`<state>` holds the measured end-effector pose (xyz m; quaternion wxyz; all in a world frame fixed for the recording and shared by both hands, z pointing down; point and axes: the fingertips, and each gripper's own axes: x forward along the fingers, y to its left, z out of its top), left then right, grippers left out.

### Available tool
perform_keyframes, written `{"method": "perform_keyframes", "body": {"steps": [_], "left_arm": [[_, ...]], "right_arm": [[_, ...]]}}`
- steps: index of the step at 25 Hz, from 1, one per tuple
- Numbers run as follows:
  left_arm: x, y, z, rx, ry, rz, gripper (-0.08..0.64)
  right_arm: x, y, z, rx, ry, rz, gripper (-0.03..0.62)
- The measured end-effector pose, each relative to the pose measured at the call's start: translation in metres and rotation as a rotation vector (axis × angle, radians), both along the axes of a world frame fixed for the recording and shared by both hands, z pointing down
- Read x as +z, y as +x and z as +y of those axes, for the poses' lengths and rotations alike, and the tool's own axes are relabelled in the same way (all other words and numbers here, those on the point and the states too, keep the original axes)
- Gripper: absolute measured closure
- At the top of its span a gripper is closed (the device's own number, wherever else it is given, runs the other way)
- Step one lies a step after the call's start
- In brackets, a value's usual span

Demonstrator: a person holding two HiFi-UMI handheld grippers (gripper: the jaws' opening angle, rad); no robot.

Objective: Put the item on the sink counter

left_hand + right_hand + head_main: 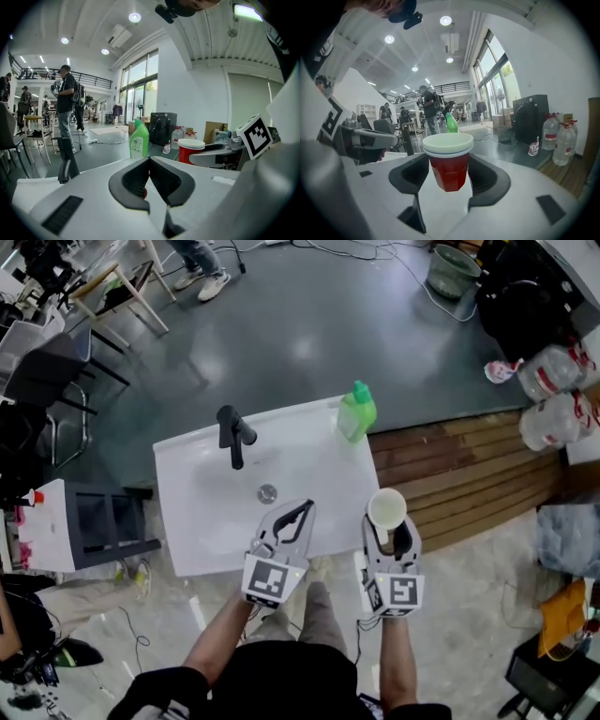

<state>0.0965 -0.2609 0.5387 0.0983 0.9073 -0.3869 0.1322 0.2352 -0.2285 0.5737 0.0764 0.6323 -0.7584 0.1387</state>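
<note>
A red cup (387, 509) with a white inside is upright between the jaws of my right gripper (388, 532), which is shut on it just off the front right corner of the white sink counter (206, 465). In the right gripper view the cup (449, 164) hangs between the black pads, clear of the surface below. My left gripper (298, 514) hovers over the counter's front edge near the drain (267, 493), shut and empty; its pads meet at the tips (149, 161). From the left gripper view the cup (190, 150) shows at the right.
A black faucet (233, 432) stands at the back of the basin and a green bottle (356, 412) at the back right corner. A wooden platform (459, 465) and water jugs (553, 395) lie to the right, a white cabinet (56, 521) to the left.
</note>
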Motion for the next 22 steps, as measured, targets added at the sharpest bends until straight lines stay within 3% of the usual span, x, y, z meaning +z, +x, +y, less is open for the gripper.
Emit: {"method": "perform_keyframes", "body": {"steps": [4, 6, 10, 15, 22], "left_arm": [[0.013, 0.000, -0.010, -0.018, -0.014, -0.004, 0.558], [0.018, 0.002, -0.014, -0.018, -0.008, -0.008, 0.558], [0.038, 0.003, -0.015, -0.041, -0.086, -0.015, 0.558], [0.052, 0.006, -0.021, -0.056, -0.111, -0.021, 0.558], [0.068, 0.008, -0.030, -0.072, -0.135, -0.024, 0.558]], "right_arm": [[0.013, 0.000, -0.012, -0.005, -0.057, 0.005, 0.330], [0.021, 0.000, -0.016, -0.023, -0.039, -0.001, 0.330], [0.040, 0.002, -0.021, -0.041, -0.057, -0.009, 0.330], [0.059, 0.004, -0.027, -0.052, -0.117, -0.005, 0.330], [0.075, 0.003, -0.038, -0.084, -0.098, -0.016, 0.330]]}}
